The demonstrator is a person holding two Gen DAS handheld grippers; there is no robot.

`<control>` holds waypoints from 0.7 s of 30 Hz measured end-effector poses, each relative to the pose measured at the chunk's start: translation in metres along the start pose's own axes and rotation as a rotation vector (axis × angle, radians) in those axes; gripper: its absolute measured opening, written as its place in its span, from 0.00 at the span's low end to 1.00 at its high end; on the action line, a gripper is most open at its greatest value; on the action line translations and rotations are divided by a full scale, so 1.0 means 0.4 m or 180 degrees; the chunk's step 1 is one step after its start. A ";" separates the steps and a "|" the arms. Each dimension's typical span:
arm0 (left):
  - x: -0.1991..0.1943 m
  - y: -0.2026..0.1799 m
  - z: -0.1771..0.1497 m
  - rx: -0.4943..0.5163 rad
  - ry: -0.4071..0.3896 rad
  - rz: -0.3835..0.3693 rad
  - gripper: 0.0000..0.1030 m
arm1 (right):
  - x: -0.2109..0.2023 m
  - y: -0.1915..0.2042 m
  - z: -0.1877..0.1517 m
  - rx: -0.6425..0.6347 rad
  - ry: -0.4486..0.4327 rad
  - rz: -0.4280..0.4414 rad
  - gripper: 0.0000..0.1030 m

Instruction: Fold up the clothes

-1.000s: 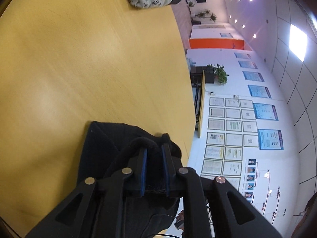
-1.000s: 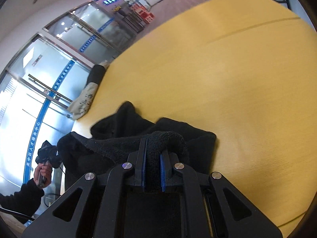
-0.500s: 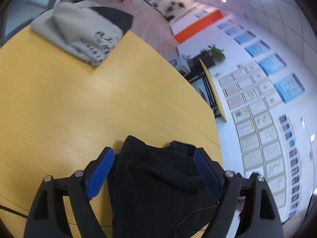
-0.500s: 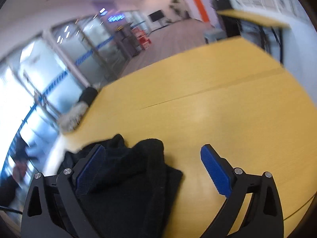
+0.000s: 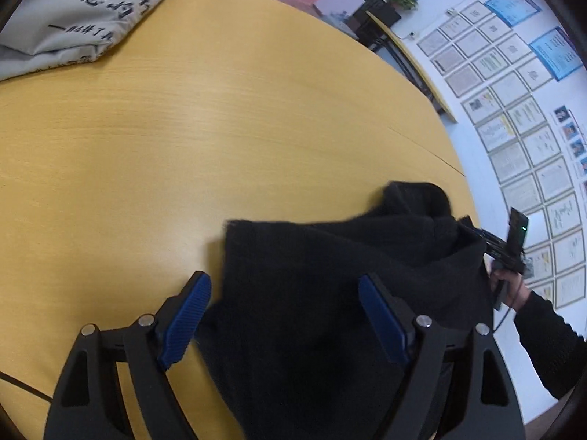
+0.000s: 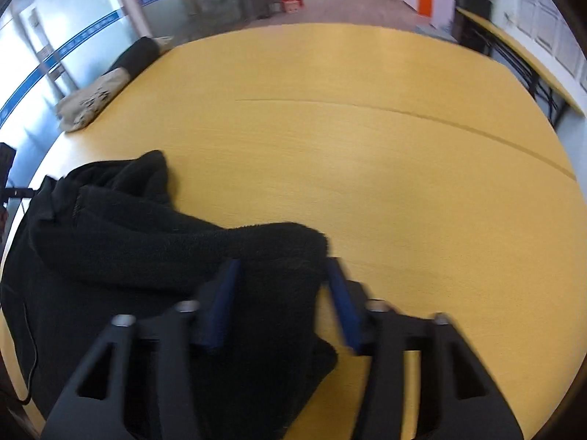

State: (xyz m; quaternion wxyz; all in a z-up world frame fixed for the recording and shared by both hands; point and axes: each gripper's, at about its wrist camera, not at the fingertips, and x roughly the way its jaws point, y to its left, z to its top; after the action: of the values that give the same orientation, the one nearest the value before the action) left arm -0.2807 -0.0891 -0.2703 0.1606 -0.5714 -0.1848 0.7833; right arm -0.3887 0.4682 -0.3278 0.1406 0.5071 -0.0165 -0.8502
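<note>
Two claws hang over one black fleece garment (image 5: 330, 293) bunched at the near edge of a yellow wood-grain bench (image 5: 183, 128). In the left wrist view, the left claw (image 5: 290, 315) stands with its jaws spread wide and closing slightly; one blue pad (image 5: 185, 315) sits over bare bench just beside the garment's edge, the other over the black cloth, and neither presses on it. In the right wrist view, the right claw (image 6: 282, 293) is narrowing, its jaws closing around a thick rolled fold of the garment (image 6: 165, 249) that lies between the pads; the picture is motion-blurred and a firm pinch cannot be confirmed, as gaps show beside both pads. The garment lies crumpled, heaped in ridges, with part of it draped over the bench's near edge. At the right edge of the left wrist view, a hand (image 5: 508, 286) in a dark sleeve holds a black device beside the cloth. Beyond the garment the bench runs bare, crossed by a thin seam line (image 6: 440, 119). At the far corner rests a folded pale grey garment with black lettering (image 5: 73, 18), well apart from the black one.
</note>
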 end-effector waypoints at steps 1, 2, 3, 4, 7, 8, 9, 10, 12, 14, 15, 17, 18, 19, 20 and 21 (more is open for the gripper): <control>0.011 0.011 0.003 -0.0039 0.0018 0.0057 0.83 | 0.000 -0.014 -0.003 0.0068 0.0032 0.0017 0.16; 0.015 0.018 0.004 -0.0044 0.0009 0.0062 0.78 | -0.010 -0.030 -0.007 0.0146 -0.0004 0.0004 0.11; 0.018 0.025 0.004 -0.0050 -0.0001 0.0066 0.78 | -0.022 -0.046 -0.012 0.0242 -0.0051 0.0045 0.11; 0.013 0.027 0.005 -0.0054 -0.0017 0.0068 0.77 | -0.034 -0.068 -0.019 0.0376 -0.0114 0.0087 0.11; 0.000 0.039 0.003 -0.0110 -0.0036 -0.0008 0.77 | -0.050 -0.115 -0.052 0.0710 -0.0139 0.0281 0.14; -0.003 0.035 0.003 -0.0102 -0.0033 -0.0049 0.77 | -0.051 -0.124 -0.064 0.0770 -0.0128 0.0334 0.20; 0.002 0.027 0.005 -0.0060 -0.0005 -0.0070 0.77 | -0.050 -0.122 -0.065 0.0794 -0.0114 0.0393 0.25; 0.007 0.019 0.007 -0.0018 0.0023 -0.0091 0.77 | -0.051 -0.114 -0.067 0.0822 -0.0098 0.0496 0.32; 0.016 0.004 0.011 0.0066 0.0079 -0.0133 0.77 | -0.038 -0.111 -0.070 0.0870 -0.0016 0.0601 0.50; 0.023 -0.006 0.021 0.0079 0.0101 -0.0147 0.75 | -0.019 -0.110 -0.062 0.0931 0.0093 0.0671 0.29; 0.025 -0.007 0.029 0.0050 0.0097 -0.0146 0.62 | -0.002 -0.089 -0.039 0.0930 0.0082 0.0723 0.08; 0.011 0.011 0.040 -0.0091 0.0024 -0.0268 0.41 | -0.034 -0.060 -0.017 0.0775 -0.0114 0.0654 0.07; 0.000 0.019 0.045 -0.0146 -0.0028 -0.0322 0.34 | -0.059 -0.049 -0.009 0.0744 -0.0240 0.0693 0.07; -0.016 0.025 0.045 -0.0142 -0.0058 -0.0379 0.29 | -0.101 -0.046 -0.009 0.0726 -0.0444 0.0797 0.07; -0.032 0.031 0.045 -0.0137 -0.0090 -0.0436 0.24 | -0.144 -0.043 -0.009 0.0707 -0.0650 0.0903 0.07; -0.051 0.036 0.043 -0.0131 -0.0143 -0.0496 0.21 | -0.188 -0.044 -0.019 0.0689 -0.0867 0.0995 0.07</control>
State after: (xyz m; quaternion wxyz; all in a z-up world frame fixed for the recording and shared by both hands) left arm -0.2916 -0.1131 -0.2552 0.2051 -0.5408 -0.2483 0.7771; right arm -0.3524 0.5052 -0.2700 0.2119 0.3910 -0.2048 -0.8719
